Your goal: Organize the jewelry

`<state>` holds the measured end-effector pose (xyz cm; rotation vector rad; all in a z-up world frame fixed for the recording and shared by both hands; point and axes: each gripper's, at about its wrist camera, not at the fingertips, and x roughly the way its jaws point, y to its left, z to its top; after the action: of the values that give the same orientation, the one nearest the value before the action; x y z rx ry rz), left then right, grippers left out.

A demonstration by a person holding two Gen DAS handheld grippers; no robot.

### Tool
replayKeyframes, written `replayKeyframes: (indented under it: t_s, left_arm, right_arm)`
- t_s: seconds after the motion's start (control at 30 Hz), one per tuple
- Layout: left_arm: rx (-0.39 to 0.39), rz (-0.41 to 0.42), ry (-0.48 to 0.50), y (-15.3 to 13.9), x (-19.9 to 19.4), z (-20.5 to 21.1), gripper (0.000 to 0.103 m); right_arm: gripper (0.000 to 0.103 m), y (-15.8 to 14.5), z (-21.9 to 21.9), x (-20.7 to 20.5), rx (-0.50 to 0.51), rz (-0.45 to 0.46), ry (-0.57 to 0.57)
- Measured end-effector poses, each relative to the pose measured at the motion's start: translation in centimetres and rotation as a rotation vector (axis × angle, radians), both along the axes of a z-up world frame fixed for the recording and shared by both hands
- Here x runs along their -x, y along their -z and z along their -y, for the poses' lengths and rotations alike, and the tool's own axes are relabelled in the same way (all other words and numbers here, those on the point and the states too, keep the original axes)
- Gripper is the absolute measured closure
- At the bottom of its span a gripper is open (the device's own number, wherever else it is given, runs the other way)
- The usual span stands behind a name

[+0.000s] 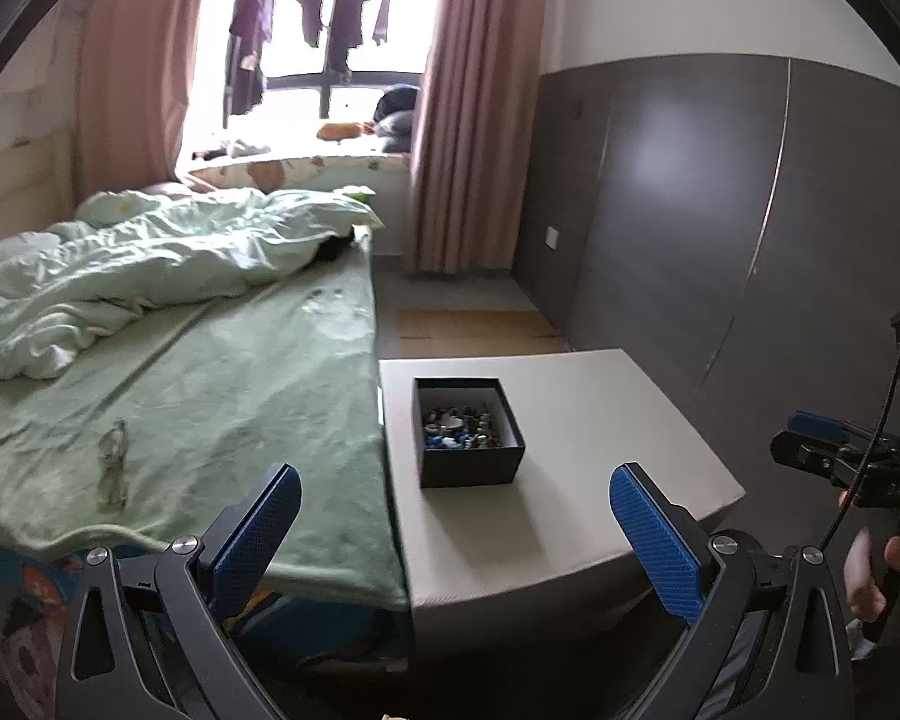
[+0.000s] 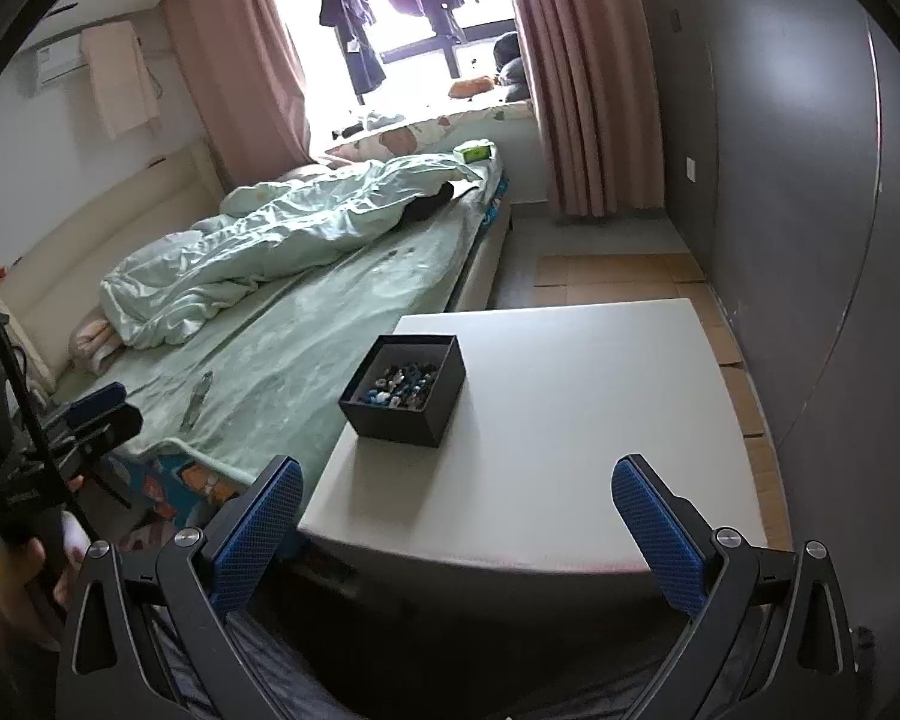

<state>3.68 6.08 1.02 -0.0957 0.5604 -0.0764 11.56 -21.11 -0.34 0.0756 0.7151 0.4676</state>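
Jewelry point(image 1: 463, 425) sits loose in one black box point(image 1: 468, 468), a jumbled pile of small beads and pieces, blue, white and dark, too small to count. One box only, open top, no lid in view, white inner walls. Box stands on one white counter point(image 2: 570, 420), near its edge that runs along the bed point(image 1: 222, 372), toward the far corner on that side; the remaining counter surface is bare. One small clear item point(image 1: 113, 462) lies on the green bed sheet, cannot tell what it is. One rumpled pale quilt point(image 2: 258, 252) at the bed's far end. Two claws: left claw point(image 1: 455, 519) wide open, nothing between the blue pads, hanging over the counter's near edge where it meets the bed. Right claw point(image 2: 457, 510) also wide open and empty, above the counter's near edge, well apart from the box
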Motion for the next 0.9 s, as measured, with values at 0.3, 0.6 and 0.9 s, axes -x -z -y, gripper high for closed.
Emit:
replayKeyframes:
  t_s: [0.3, 0.6, 0.9]
  left_arm:
    - [-0.034, 0.065, -0.046, -0.4, 4.1, 0.1, 0.0]
    - [-0.047, 0.113, -0.058, -0.4, 6.7, 0.3, 0.0]
    - [-0.056, 0.118, -0.071, -0.3, 7.0, 0.3, 0.0]
  right_arm:
    - [0.0, 0.4, 0.6, 3.2, -0.014, 0.036, -0.009]
    - [0.0, 0.2, 1.5, 5.1, -0.043, 0.084, 0.011]
    - [0.0, 0.7, 1.4, 5.9, -0.043, 0.091, 0.009]
